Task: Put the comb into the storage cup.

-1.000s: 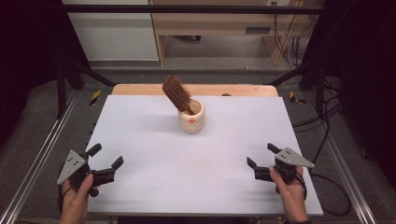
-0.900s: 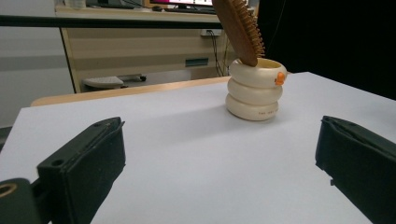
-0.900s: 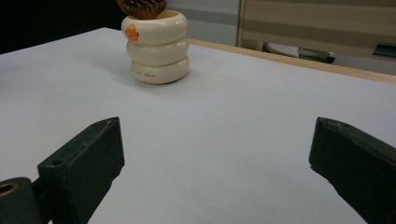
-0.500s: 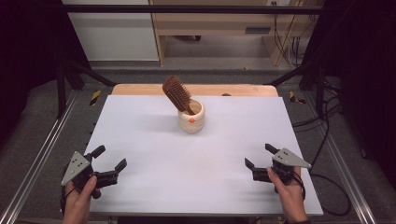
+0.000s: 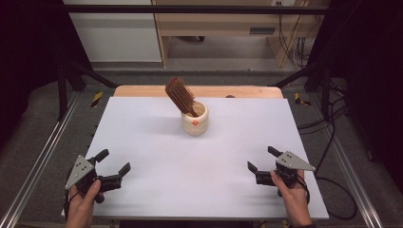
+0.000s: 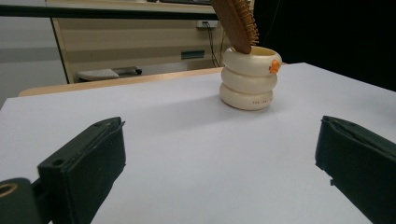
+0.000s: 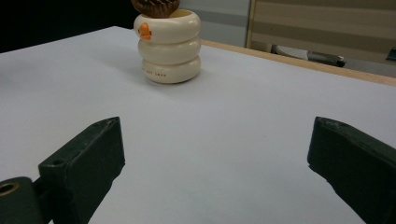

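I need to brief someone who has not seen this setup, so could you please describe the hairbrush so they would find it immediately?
On the white table, toward its far middle, stands a cream ribbed cup with an orange mark. The brown wooden hairbrush stands handle-down in it, leaning left, the one dark thing rising above the tabletop.

Lighting: even, overhead, bright on the white table [image 5: 157, 142]; surroundings dark, upper left and right edges of the high view near black. Shadows: soft, faint, one beside the cream holder [image 6: 248, 77] toward frame left in the left gripper view. Glare: none, matte surface. Sharpness: high view soft and low in detail; gripper views sharp on the holder, near jaws at the bottom slightly blurred, background furniture hazy
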`<state>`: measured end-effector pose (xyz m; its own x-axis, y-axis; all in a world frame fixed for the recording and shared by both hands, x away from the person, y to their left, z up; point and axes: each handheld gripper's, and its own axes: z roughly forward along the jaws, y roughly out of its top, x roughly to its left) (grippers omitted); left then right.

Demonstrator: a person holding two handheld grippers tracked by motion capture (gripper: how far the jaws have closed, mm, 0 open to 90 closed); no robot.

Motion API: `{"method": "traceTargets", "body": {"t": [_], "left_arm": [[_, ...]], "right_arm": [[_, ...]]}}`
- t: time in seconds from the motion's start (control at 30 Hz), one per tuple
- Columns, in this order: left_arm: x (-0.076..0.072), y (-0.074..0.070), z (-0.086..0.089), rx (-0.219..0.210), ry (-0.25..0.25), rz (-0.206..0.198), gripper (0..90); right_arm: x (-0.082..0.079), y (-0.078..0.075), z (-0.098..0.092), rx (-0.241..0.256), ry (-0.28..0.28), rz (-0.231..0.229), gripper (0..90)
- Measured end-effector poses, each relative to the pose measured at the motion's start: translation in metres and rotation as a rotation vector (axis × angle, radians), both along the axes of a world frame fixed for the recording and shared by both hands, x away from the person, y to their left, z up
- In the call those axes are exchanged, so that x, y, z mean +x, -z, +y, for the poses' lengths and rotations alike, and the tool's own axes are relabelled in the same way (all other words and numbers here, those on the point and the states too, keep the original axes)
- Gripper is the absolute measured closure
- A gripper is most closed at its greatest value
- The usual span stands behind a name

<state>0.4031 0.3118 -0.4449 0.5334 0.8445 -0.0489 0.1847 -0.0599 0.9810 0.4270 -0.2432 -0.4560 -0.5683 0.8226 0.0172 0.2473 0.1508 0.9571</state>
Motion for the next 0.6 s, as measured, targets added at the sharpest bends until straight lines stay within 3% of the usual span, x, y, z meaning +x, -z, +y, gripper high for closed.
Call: {"method": "traceTargets", "body": {"t": [0.3, 0.4, 0.5, 0.6], "left_arm": [[-0.0004, 0.0036, -0.0041, -0.009, 0.004, 0.016, 1.9], [-0.0017, 0.0045, -0.0014, -0.028, -0.027, 0.012, 2.1], [-0.0044, 0.0014, 0.0023, -0.042, -0.058, -0.022, 2.4], [-0.0050, 0.0018, 0.0049, -0.048, -0.070, -0.021, 2.4]], "right_arm": [[0.0014, 0.0009, 0.0048, -0.001, -0.006, 0.002, 4.3], [0.0026, 0.0016, 0.0069, -0.005, -0.011, 0.002, 4.3], [0.0039, 0.0018, 0.0084, -0.010, -0.013, 0.000, 4.4], [0.0044, 0.0016, 0.0085, -0.007, -0.011, -0.001, 4.4]]}}
